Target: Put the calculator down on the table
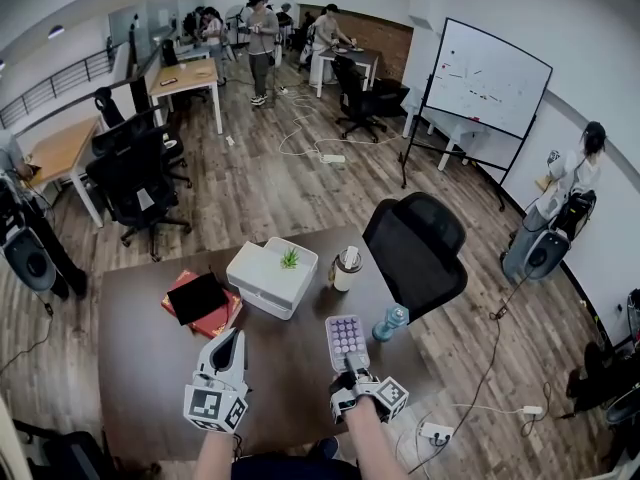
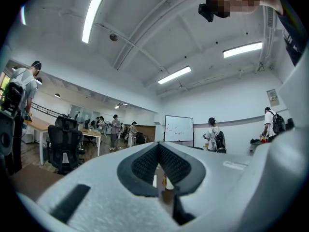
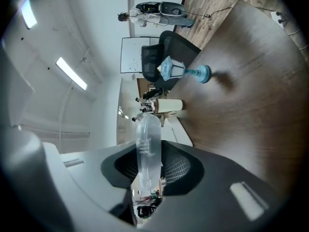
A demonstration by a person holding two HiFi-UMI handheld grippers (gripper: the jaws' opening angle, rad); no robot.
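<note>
Calculator (image 1: 347, 340) sits clamped in the right gripper (image 1: 348, 373), lilac keys facing up, over the near right part of the counter (image 1: 150, 368). In the right gripper view its clear casing (image 3: 147, 139) shows edge-on, squeezed between the 2 pads of the gripper (image 3: 149, 166), and it lies roughly parallel to the brown counter (image 3: 241, 105). It seems to float just above the wood, though no view proves contact or a gap.

From the calculator, a blue bottle (image 1: 390, 321) stands just beside it at 2 o'clock. A cup (image 1: 347, 268) is at 12 o'clock, a white box (image 1: 270, 276) with a small plant at 10 o'clock, and red books (image 1: 200, 303) under a black slab farther out at 10 o'clock. A black chair (image 1: 415, 248) waits off the counter's edge at 1 o'clock.

At 8 o'clock the left gripper (image 1: 232, 340) hangs level, its jaws drawn together on nothing, and plays no part.

My reading is that the set-down is at its last stage: carried low, not released. The next move calls for lowering the calculator flat until its back rests on bare wood, keeping off the bottle at 2 o'clock. Then the gripper should part its jaws and back straight away toward 6 o'clock without dragging it.
</note>
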